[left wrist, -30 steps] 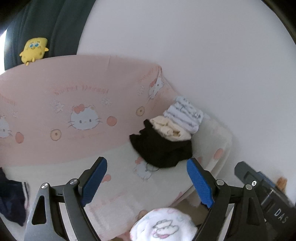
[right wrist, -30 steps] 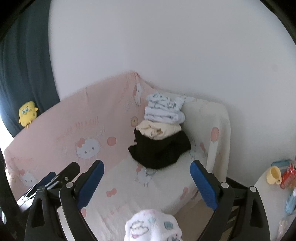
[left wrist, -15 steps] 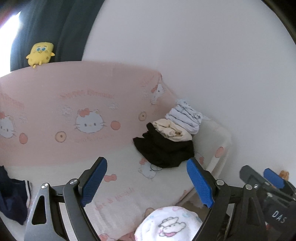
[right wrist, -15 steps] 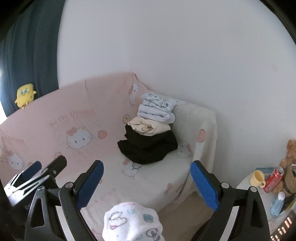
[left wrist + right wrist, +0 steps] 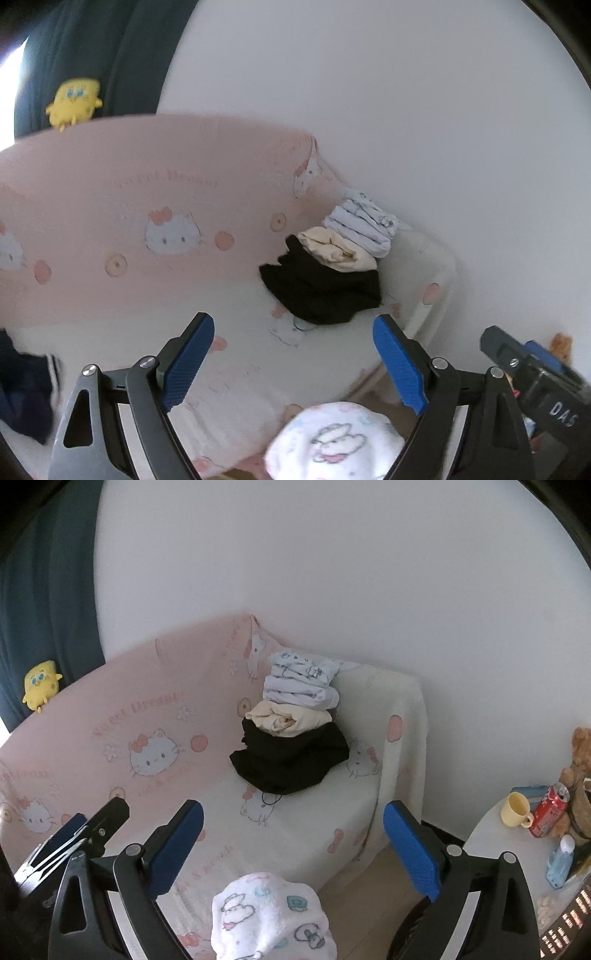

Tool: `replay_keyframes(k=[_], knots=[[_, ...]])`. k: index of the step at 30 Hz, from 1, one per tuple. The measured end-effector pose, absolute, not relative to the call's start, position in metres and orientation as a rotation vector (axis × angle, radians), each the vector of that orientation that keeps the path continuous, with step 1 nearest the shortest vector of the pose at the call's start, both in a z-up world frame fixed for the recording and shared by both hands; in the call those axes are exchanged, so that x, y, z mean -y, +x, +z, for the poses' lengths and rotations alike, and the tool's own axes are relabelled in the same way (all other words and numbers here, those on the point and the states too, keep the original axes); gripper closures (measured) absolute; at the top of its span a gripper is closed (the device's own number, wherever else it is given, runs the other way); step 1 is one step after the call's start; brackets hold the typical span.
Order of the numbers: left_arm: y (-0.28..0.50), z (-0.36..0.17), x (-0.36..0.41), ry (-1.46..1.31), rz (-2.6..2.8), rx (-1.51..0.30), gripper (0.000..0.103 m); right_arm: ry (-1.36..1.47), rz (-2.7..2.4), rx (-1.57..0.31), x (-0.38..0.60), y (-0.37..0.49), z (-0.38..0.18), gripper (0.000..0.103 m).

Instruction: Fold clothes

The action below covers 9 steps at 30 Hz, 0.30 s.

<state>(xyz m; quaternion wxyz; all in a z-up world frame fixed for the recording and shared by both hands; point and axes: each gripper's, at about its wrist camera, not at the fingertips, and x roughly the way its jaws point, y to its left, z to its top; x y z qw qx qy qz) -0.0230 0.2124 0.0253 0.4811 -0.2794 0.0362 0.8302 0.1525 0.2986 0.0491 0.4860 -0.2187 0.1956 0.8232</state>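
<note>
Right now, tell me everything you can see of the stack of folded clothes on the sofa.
The stack of folded clothes sits in the sofa's far corner on the pink-and-white cat-print sofa cover. It has three layers: a wide, loosely folded black garment at the bottom, a cream garment rolled in the middle, and pale blue printed pieces on top. Nothing else touches it.

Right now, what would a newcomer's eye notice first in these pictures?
First, the pink cartoon-cat sofa cover, and the stack of folded clothes in its corner: pale blue on cream on black. Then the yellow plush toy on the sofa back, at left, and the white patterned fleece low between the open right tongs.
</note>
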Motion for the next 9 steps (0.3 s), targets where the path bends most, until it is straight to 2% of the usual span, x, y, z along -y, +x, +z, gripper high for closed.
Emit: replay_keyframes(k=[9], knots=[[-0.017,0.025,-0.211,-0.654,2.023,-0.108,0.014,-0.552,2.019,-0.442,-0.287,0.148,0.052,0.005]])
